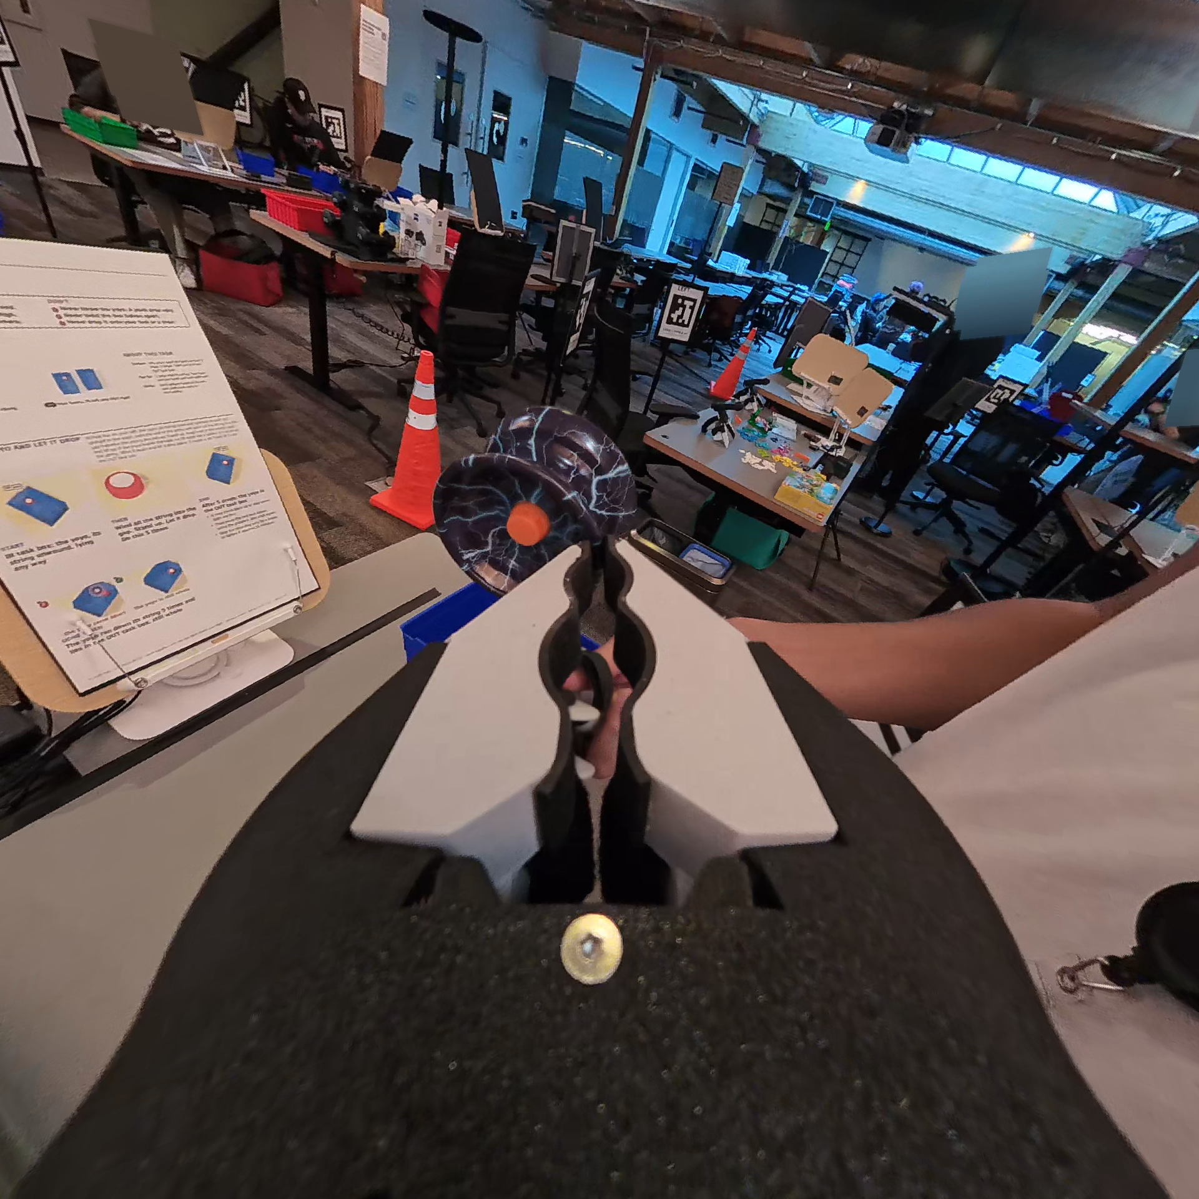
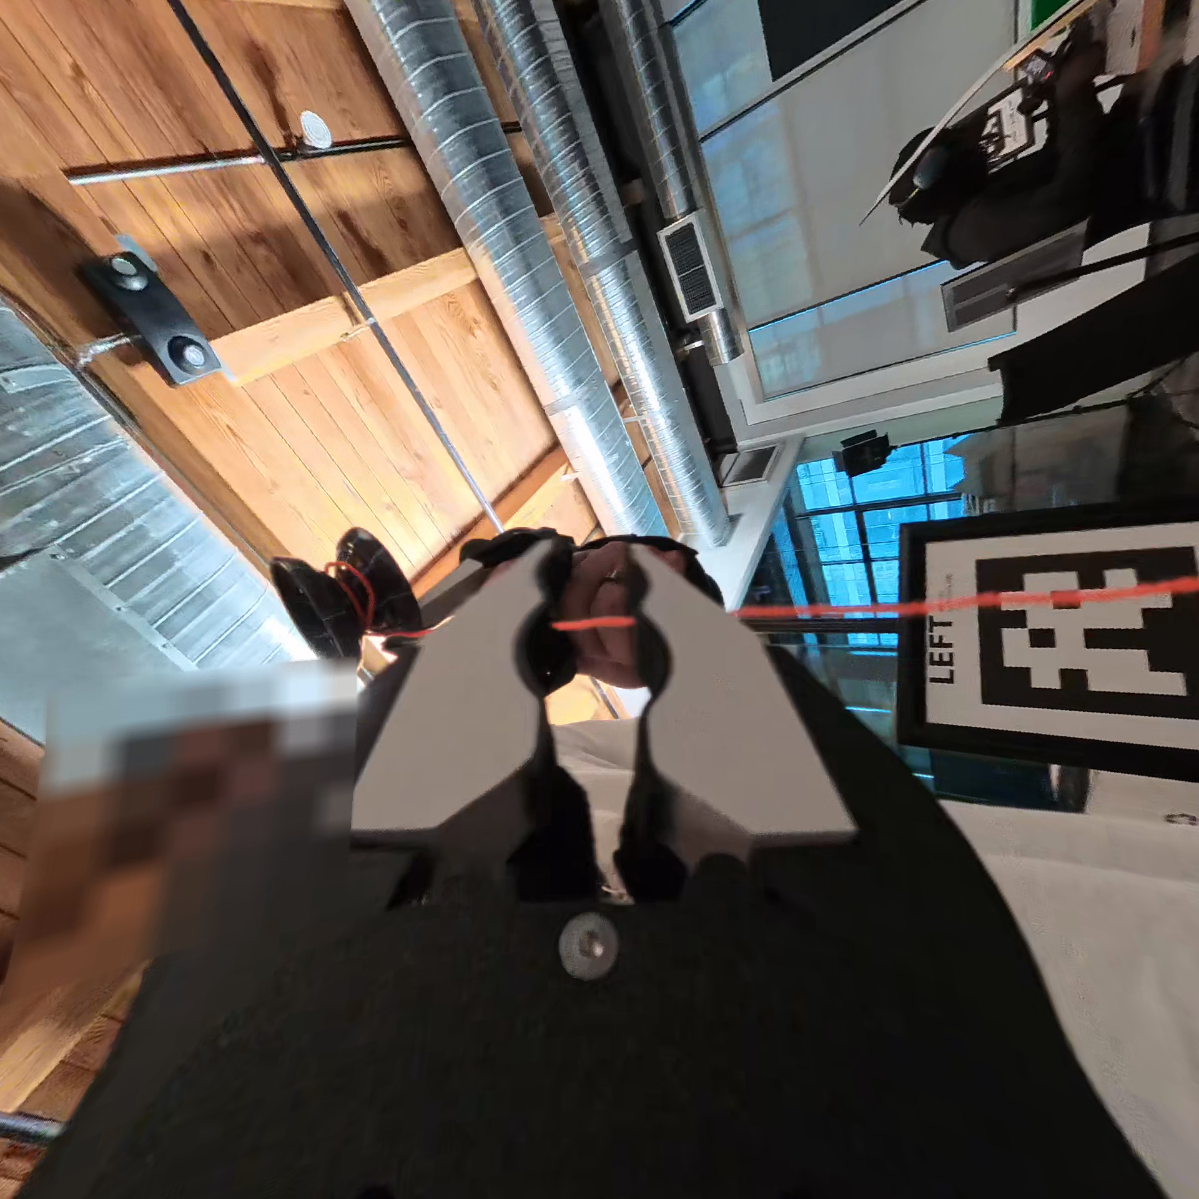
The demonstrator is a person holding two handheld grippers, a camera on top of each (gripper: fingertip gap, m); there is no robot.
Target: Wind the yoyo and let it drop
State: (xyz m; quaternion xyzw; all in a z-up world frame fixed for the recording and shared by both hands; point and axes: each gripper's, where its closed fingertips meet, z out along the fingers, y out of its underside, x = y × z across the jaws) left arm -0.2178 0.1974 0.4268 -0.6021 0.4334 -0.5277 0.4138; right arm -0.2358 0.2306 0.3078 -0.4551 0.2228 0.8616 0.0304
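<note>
The yoyo (image 1: 519, 499) is dark purple with pale veins and an orange hub. It hangs in the air at the tips of my left gripper (image 1: 598, 551), whose jaws are closed on its rim. In the right wrist view the yoyo (image 2: 344, 597) sits left of my right gripper (image 2: 593, 558), with red string wound in its groove. The red string (image 2: 908, 606) runs taut and blurred from the yoyo, across behind the right gripper's fingers (image 2: 467, 681), and off the right edge. The right jaws stand slightly apart with a hand (image 2: 606, 642) behind them; I cannot see them pinching the string.
A grey table (image 1: 97, 908) carries an instruction sheet on a stand (image 1: 130, 454) and a blue bin (image 1: 448, 616). An orange cone (image 1: 415, 454) stands on the floor beyond. A forearm (image 1: 908, 655) reaches in from the right. The right wrist view shows ceiling ducts (image 2: 493, 227) and a marker sign (image 2: 1051, 642). The tips of one gripper are about 12 cm away from the tips of the other.
</note>
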